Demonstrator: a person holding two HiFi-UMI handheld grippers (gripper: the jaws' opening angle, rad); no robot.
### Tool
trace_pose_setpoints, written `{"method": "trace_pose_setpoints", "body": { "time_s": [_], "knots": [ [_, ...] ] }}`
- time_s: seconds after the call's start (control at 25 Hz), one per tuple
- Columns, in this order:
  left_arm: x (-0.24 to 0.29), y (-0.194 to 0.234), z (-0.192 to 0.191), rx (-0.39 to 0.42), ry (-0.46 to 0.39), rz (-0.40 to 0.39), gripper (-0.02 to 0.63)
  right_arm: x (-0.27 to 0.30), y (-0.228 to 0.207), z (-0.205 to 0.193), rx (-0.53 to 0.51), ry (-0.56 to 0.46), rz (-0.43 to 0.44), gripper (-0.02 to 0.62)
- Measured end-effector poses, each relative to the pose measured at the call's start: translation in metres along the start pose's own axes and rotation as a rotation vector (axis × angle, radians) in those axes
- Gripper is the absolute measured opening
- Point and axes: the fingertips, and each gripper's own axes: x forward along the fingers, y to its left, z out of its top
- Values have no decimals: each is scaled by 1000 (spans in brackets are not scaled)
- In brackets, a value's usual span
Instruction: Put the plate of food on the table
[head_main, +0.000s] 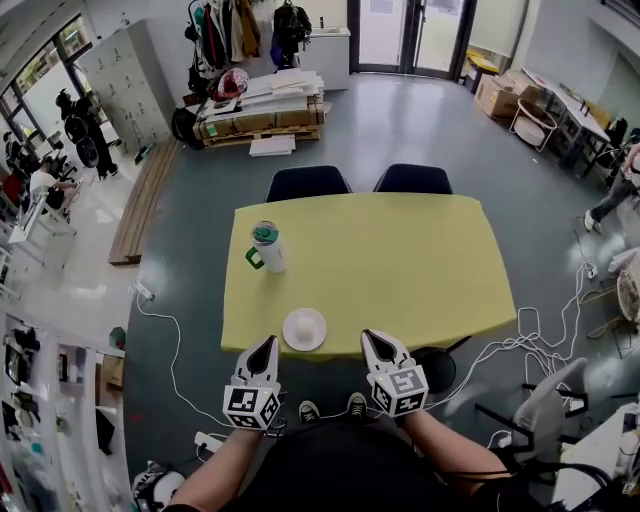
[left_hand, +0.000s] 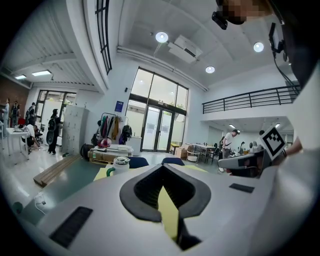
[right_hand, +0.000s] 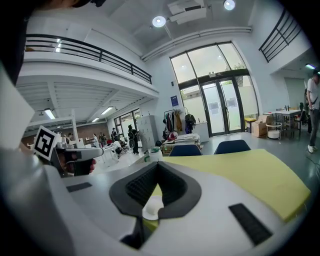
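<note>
Resting at the near edge of the yellow worktop (head_main: 400, 260): the plate of food (head_main: 304, 329), white, between the left gripper (head_main: 266, 343) and the right gripper (head_main: 369, 336), touching neither. Both pairs of jaws clenched tip to tip, grasping nothing. In the right gripper view, glimpsed through the hollow behind the closed jaws: the plate, near and slightly left. In the left gripper view, only yellow worktop in that hollow, plus the green-lidded bottle (left_hand: 120, 164) standing upright farther off to the left. Overall layout plain only from the head view: bottle far left of the plate, two dark chairs (head_main: 307, 183) at the far side.
</note>
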Motion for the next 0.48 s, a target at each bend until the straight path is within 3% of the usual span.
{"method": "trace_pose_setpoints", "body": {
  "time_s": [0.48],
  "knots": [
    [4,6,-10,-13,13,17,8,6,-1,-8,-3,15,16,12]
  ]
}}
